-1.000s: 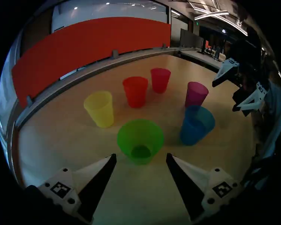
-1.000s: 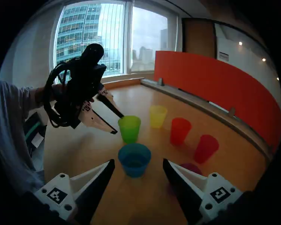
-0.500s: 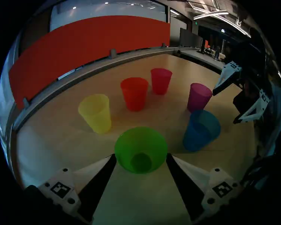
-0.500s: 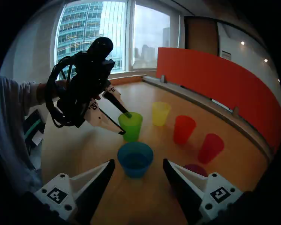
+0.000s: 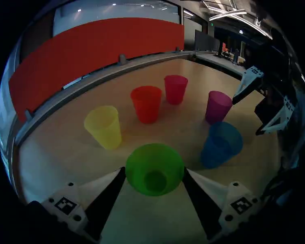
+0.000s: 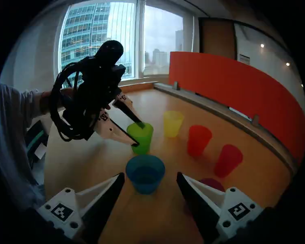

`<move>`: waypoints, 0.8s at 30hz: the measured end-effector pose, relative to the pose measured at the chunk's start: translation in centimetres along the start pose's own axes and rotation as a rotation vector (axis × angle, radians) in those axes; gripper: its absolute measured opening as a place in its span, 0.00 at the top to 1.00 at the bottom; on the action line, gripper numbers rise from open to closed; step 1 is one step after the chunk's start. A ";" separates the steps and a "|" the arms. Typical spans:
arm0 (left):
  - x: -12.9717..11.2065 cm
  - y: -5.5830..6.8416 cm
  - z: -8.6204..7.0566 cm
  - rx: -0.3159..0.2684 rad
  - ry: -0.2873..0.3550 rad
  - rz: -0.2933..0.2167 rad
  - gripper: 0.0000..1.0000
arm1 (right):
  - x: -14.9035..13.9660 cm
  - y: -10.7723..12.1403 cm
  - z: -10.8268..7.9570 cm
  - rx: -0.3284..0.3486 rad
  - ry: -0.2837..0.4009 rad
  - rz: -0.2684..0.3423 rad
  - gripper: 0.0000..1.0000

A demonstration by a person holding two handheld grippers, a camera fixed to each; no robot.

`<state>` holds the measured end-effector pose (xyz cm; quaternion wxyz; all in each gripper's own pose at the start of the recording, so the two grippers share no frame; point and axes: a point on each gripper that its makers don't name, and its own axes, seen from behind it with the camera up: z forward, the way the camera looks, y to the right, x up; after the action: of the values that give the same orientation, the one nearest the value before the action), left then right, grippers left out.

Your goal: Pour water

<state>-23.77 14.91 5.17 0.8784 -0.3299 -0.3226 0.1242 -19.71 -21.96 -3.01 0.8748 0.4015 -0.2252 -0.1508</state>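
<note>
Left gripper [image 5: 153, 171] spread wide, fingers flanking the green cup [image 5: 154, 168] on the table [image 5: 63, 150], angled down from a raised, sleeved arm [image 6: 12, 122]. Right gripper [image 6: 149, 175] gapes too, blue cup [image 6: 145, 173] just ahead, untouched.

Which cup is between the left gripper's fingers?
The green cup, flanked by the left gripper's fingers; yellow, orange, red, purple and blue cups stand farther off.

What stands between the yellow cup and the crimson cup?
The orange-red cup, upright and apart from both the yellow cup and the crimson cup; the left gripper view shows it plainly.
</note>
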 end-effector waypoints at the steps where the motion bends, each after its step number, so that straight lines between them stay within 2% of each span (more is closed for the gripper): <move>1: -0.1 0.1 0.1 -0.003 -0.003 -0.001 0.01 | 0.0 0.0 0.0 0.000 0.000 0.000 0.00; 4: 0.0 0.1 0.2 -0.003 -0.001 -0.004 0.03 | -0.1 0.0 0.1 0.000 -0.002 0.000 0.00; 6: 0.1 0.0 0.3 0.000 0.005 -0.008 0.10 | -0.1 0.0 0.2 0.001 -0.003 0.001 0.00; 8: 0.3 -0.1 0.3 -0.001 0.009 -0.014 0.12 | -0.1 0.0 0.3 0.002 -0.004 0.002 0.00; 14: 0.5 -0.1 0.1 -0.007 0.020 -0.024 0.12 | -0.5 -0.1 0.8 0.005 -0.010 0.004 0.00; 24: 1.5 -0.6 -1.5 0.013 0.052 -0.005 0.13 | -1.4 -0.2 2.2 0.009 -0.031 0.000 0.00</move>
<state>-21.64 14.37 5.41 0.8889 -0.3266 -0.2997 0.1154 -22.08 -22.82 -2.30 0.8694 0.4031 -0.2396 -0.1559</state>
